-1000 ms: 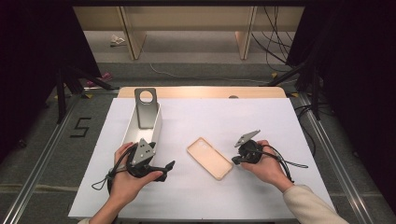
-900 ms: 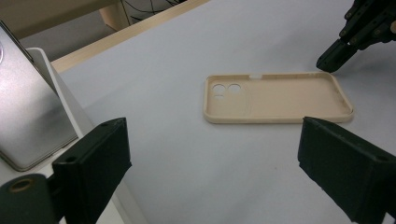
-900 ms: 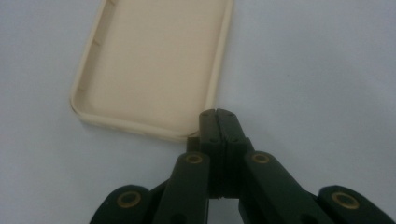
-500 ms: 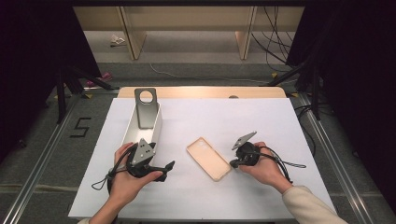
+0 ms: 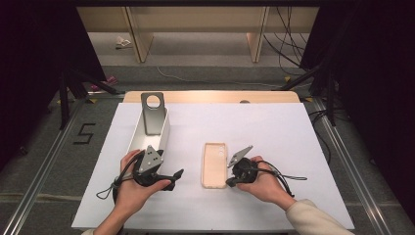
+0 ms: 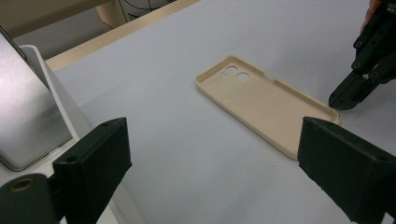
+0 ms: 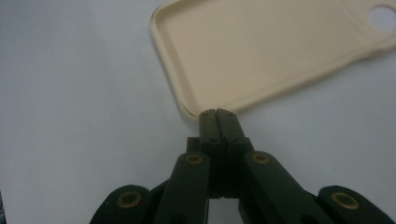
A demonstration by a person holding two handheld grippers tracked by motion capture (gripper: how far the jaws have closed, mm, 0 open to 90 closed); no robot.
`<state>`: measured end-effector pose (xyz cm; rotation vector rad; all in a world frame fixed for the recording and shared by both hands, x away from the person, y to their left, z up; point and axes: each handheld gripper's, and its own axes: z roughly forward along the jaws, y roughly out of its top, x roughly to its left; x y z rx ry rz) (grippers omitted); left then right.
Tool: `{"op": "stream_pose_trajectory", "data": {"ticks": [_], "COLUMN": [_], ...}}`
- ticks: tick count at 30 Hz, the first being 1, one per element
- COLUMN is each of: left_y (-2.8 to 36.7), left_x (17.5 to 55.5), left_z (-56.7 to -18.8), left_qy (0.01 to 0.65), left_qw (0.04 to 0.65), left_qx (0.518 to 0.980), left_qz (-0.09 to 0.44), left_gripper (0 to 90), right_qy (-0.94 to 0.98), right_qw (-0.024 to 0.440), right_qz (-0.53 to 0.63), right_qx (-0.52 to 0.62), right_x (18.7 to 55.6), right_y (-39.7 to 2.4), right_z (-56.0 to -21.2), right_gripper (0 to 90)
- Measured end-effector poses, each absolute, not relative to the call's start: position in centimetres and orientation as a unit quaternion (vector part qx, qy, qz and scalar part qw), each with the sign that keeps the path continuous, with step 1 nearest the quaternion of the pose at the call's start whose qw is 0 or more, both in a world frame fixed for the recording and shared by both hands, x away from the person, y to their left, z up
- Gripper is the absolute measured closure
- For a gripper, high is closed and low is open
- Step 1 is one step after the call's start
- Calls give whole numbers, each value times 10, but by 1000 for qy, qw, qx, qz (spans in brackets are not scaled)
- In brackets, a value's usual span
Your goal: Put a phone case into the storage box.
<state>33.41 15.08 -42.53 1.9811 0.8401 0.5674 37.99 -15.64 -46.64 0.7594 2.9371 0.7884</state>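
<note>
A beige phone case [image 5: 214, 164] lies hollow side up on the white table top [image 5: 274, 132], its camera cutouts at the far end. My right gripper [image 5: 228, 183] is shut, and its closed tips touch the case's near right corner. In the right gripper view the shut gripper [image 7: 217, 112] meets the rim of the case [image 7: 271, 51]. My left gripper [image 5: 173, 179] rests open on the table to the left of the case, with nothing between its jaws. In the left gripper view the open gripper [image 6: 212, 126] frames the case [image 6: 261, 100] and the right gripper [image 6: 343, 100].
A white trough-shaped holder [image 5: 160, 139] stands at the left with a silver phone [image 5: 153, 115] leaning in it, back side showing. The holder [image 6: 60, 93] and phone [image 6: 28, 116] sit close beside my left gripper. A wooden strip [image 5: 210, 96] borders the table's far edge.
The right gripper slid left toward the case's near end, and the case swung from a diagonal lie to nearly straight. The left gripper kept still.
</note>
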Motion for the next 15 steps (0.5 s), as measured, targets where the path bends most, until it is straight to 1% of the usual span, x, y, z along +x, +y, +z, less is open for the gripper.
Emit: {"op": "stream_pose_trajectory", "data": {"ticks": [4,15], "left_y": [152,149], "left_x": [334,333], "left_z": [-425,-427], "left_qy": [339,334], "left_qw": [442,440], "left_qx": [799,803], "left_qz": [228,225], "left_gripper": [88,90], "right_qy": [939,940], "right_qw": [3,12], "right_qz": [250,248], "right_qx": [236,235], "right_x": [378,380], "right_y": [-151,-156], "right_z": [-466,-465], "right_gripper": [900,900]}}
